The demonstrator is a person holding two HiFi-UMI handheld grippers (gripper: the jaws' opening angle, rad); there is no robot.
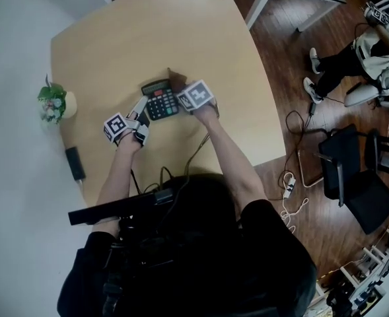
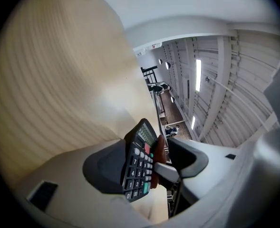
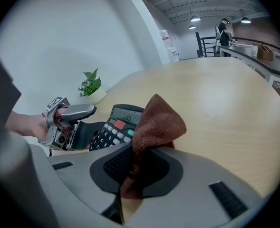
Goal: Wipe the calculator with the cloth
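A black calculator [image 1: 162,102] lies near the middle of the wooden table [image 1: 154,32]. My left gripper [image 1: 141,105] is at the calculator's left edge. In the left gripper view the calculator [image 2: 137,167] stands between the jaws with its back against one pad, and the left gripper [image 2: 149,144] is shut on it. My right gripper [image 1: 181,91] is at the calculator's right side, shut on a brown cloth [image 1: 176,79]. In the right gripper view the cloth [image 3: 159,122] bunches up from the right gripper [image 3: 144,163] and overlaps the right side of the calculator [image 3: 116,122].
A small potted plant [image 1: 54,103] stands at the table's left edge, with a dark flat object [image 1: 74,163] nearer me. A cable [image 1: 197,147] runs off the near edge. To the right on the floor are a black chair [image 1: 353,170] and a seated person [image 1: 372,55].
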